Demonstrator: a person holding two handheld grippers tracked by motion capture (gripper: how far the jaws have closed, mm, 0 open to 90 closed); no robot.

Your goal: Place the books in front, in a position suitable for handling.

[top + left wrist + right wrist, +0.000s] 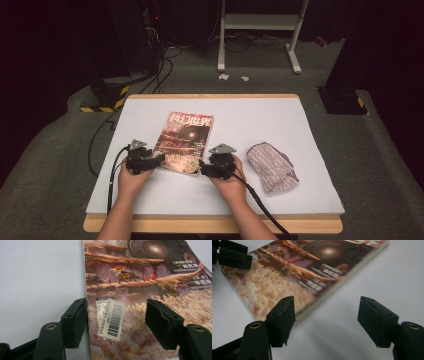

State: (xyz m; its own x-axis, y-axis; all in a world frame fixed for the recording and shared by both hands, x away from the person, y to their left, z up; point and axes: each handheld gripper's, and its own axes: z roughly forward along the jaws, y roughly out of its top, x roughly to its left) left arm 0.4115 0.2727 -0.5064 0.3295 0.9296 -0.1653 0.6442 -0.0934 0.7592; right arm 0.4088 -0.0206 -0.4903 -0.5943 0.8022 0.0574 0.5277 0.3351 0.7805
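Table first: a wide white-topped table with a pale wooden rim point(260, 107) takes up most of the high view, sitting on grey carpet. Flat on it, a bit left of centre and slightly tilted, lies the glossy magazine with a reddish-brown fantasy-art cover point(184, 142), Chinese title across the top. Well to the right of that, near the table's right edge, is a crumpled striped pink-and-grey cloth point(272, 166), not touching anything else.

Smaller stuff now. The left gripper point(159, 158) is parked at the magazine's near left corner, jaws wide apart and not clamped on anything. In the left gripper view point(116, 320) one jaw sits just off the spine edge over bare table, the other over the cover, with a white barcode sticker point(113, 320) between them.

The right gripper point(203, 168) is at the near right corner of the magazine, jaws spread too. In the right gripper view point(326, 321) the left jaw overlaps the magazine's corner while the other hangs over plain white table, nothing pinched between them. That view is a little blurred.
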